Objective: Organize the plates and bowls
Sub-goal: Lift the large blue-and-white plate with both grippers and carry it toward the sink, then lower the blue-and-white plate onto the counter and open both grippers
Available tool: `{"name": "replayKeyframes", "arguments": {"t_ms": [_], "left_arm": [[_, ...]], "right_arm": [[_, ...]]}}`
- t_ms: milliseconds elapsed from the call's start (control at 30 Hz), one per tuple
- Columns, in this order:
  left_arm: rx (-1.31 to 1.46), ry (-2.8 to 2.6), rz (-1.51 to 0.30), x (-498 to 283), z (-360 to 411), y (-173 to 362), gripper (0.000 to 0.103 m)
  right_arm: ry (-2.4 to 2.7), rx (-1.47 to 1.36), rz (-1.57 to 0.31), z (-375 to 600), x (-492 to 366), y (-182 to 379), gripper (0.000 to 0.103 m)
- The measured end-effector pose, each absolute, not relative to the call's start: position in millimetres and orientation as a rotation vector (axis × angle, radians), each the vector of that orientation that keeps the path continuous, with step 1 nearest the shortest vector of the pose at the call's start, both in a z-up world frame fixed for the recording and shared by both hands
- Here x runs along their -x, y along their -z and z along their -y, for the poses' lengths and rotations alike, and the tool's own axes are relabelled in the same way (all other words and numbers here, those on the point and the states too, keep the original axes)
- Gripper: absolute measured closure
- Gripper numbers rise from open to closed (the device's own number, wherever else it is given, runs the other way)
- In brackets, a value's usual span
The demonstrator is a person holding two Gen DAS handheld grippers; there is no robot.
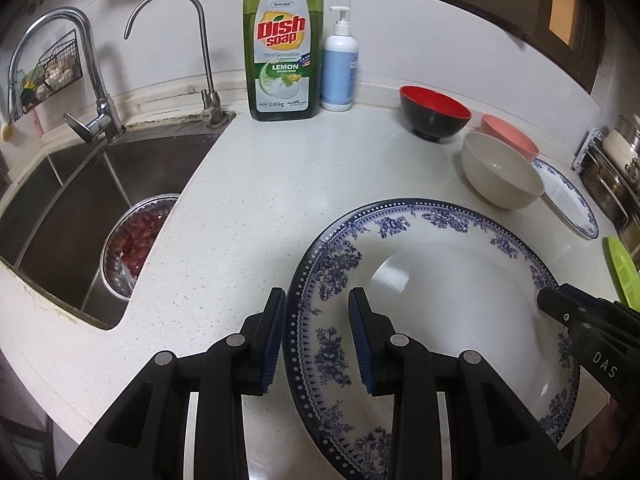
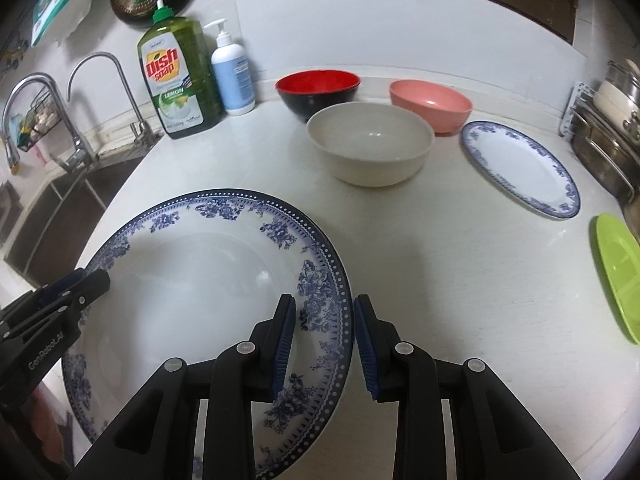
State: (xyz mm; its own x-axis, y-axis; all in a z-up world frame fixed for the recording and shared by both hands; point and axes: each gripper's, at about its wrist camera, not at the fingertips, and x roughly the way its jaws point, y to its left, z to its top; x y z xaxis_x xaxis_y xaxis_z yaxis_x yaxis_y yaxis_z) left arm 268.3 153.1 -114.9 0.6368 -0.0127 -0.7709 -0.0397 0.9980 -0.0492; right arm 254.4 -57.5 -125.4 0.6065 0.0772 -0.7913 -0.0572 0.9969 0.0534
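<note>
A large blue-and-white floral plate [image 1: 440,300] [image 2: 208,264] lies on the white counter. My left gripper [image 1: 318,340] is open with its fingers straddling the plate's left rim. My right gripper [image 2: 324,344] is open and straddles the plate's right rim. Neither pad pair visibly presses the rim. Behind stand a cream bowl [image 1: 500,170] [image 2: 370,144], a red-and-black bowl [image 1: 434,112] [image 2: 318,90] and a pink bowl [image 1: 508,136] [image 2: 432,104]. A smaller blue-and-white oval plate [image 2: 520,168] [image 1: 568,196] and a green plate [image 2: 620,276] [image 1: 622,272] lie to the right.
A sink [image 1: 80,208] with a metal bowl of red fruit [image 1: 136,240] lies at the left, with two taps [image 1: 96,92]. A dish soap bottle [image 1: 282,52] [image 2: 180,88] and a pump bottle [image 1: 339,64] [image 2: 232,76] stand by the wall. Metal pots [image 2: 608,136] sit at far right.
</note>
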Motion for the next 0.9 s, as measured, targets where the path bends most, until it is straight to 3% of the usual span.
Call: {"name": "replayKeyframes", "arguments": {"t_ms": [900], "left_arm": [[0.058, -0.012, -1.002, -283.7, -150.7, 145.1, 0.069]], "right_arm": [[-0.069, -0.017, -1.018, 54.2, -273.5, 154.4, 0.071]]}}
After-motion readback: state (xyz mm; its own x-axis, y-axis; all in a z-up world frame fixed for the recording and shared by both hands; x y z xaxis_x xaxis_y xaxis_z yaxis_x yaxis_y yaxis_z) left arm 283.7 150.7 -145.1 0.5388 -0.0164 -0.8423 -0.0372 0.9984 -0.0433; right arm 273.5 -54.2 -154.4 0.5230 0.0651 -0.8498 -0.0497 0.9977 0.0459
